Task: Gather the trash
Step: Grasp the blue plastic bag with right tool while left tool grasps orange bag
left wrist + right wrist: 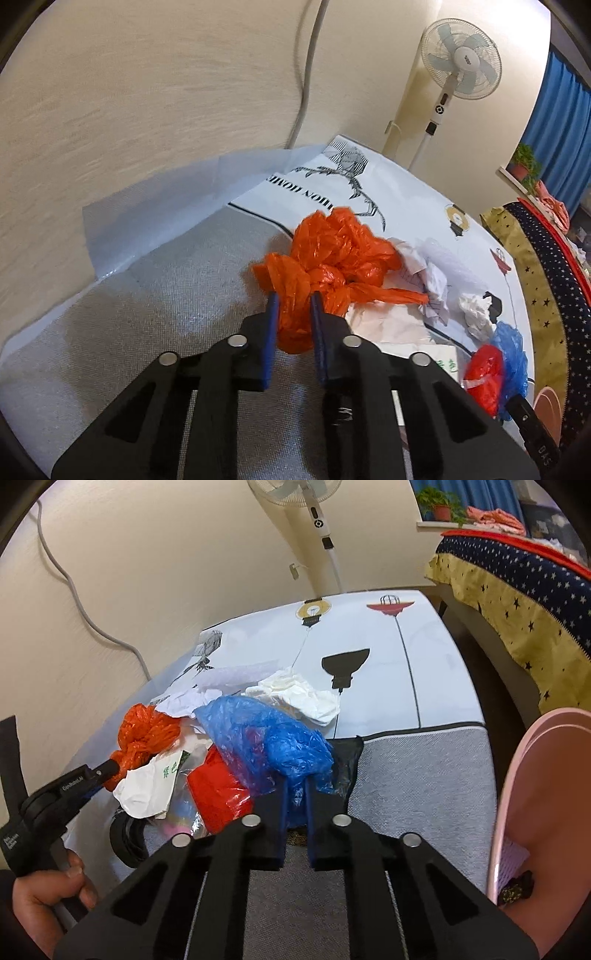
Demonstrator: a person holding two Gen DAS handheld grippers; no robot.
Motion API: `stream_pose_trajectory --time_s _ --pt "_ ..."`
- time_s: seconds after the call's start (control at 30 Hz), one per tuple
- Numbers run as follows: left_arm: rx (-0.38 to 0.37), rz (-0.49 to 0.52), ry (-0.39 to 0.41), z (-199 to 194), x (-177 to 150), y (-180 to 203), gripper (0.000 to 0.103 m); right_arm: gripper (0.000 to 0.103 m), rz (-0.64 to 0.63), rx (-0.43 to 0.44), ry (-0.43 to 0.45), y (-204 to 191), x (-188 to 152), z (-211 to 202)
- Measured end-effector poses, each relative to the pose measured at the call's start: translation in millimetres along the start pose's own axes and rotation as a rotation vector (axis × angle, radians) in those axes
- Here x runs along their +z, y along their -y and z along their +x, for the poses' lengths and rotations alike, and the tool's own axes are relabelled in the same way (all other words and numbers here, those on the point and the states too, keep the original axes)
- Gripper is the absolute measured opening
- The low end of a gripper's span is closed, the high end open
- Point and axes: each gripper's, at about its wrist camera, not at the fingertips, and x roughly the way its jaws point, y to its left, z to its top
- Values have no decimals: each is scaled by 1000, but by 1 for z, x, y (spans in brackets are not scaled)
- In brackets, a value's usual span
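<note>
Pickup step: your left gripper (pixel 293 301) clamps the orange bag (pixel 332 254), your right gripper (pixel 295 786) clamps the blue bag (pixel 266 734). Next, lift both clear.

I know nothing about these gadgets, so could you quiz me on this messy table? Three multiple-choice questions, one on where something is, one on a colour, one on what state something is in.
1. Where does the standing fan stand?
A. Beyond the table's far end, by the wall
B. On the table among the trash
C. On the star-patterned cloth

2. What colour is the bag between the left gripper's fingers?
A. Blue
B. Orange
C. Black

3. What state is the right gripper in?
A. Wide open above the trash
B. Shut on the blue plastic bag
C. Shut on the crumpled white paper

Answers: 1 A, its pole rises behind the table against the wall. 2 B, the orange plastic bag sits pinched between the blue pads. 3 B, blue plastic is squeezed in the narrow gap between its fingers.
</note>
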Motion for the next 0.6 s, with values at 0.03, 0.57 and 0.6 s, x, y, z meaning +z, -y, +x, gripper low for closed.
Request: stream_pose_trajectory --time_s 0.03,0.57,0.6 --pt "-1 6 7 -2 1 1 15 6 1 -2 5 0 1 -2" --pt "-68 84 133 -67 12 9 13 6 -20 -82 145 -2 17 -91" --pt "-75 88 139 -72 11 10 13 6 -23 -88 151 -4 17 -98"
